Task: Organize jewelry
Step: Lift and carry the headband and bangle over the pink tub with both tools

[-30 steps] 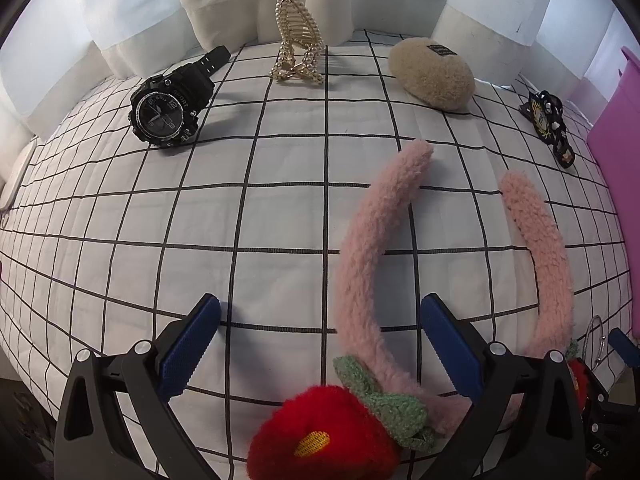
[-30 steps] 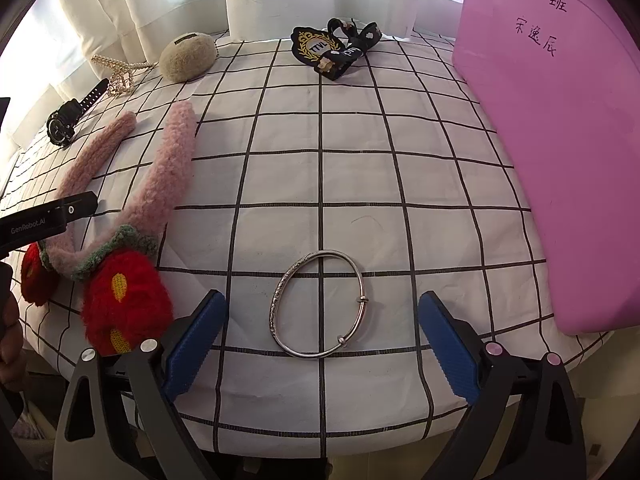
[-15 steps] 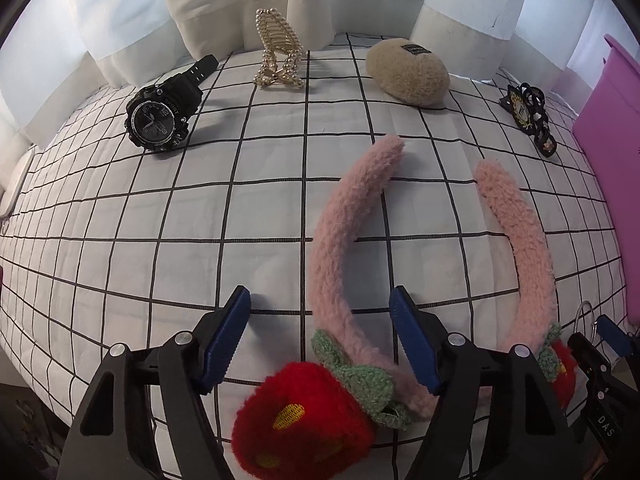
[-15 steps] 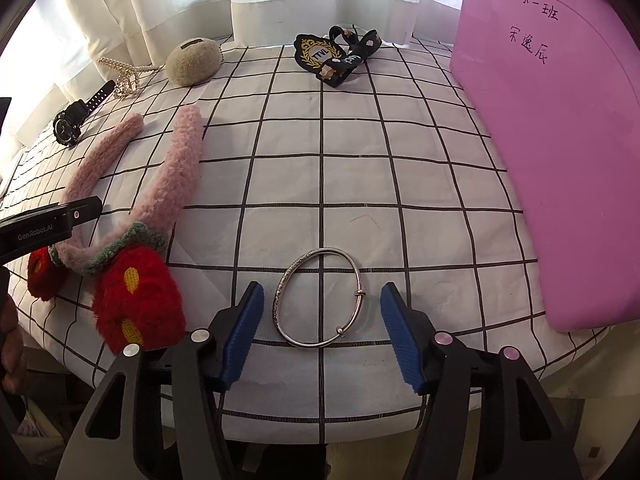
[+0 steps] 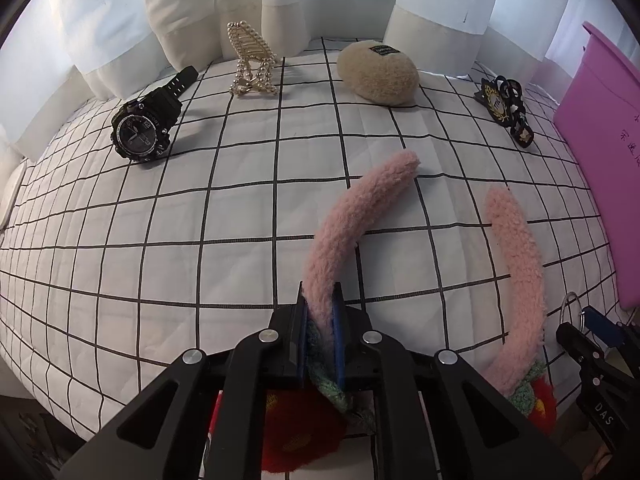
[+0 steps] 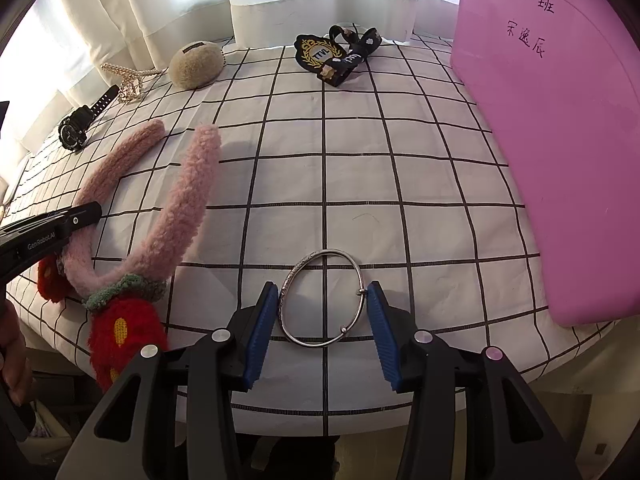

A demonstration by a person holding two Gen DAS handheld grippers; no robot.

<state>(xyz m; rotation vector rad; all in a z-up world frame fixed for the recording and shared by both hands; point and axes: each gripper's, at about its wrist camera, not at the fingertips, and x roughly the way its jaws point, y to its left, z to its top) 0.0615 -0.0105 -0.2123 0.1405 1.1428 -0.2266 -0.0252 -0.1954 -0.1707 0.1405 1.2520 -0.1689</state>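
My left gripper (image 5: 320,340) is clamped on the headband (image 5: 332,240), whose band runs ahead. Right gripper (image 6: 322,320) is closing around the bangle (image 6: 324,298), flat between its pads (image 6: 260,328), long axis pointing ahead.

A table covered in a white cloth (image 6: 400,184) printed with a thin black grid fills the scene and stretches ahead of the claw. Beyond its far edge, straight ahead, pale cream curtains (image 5: 192,8) hang in heavy folds with bright daylight glowing through them from a window behind. Below the near edge of the table, at the lower left, the room falls into dark shadow where nothing can be made out.
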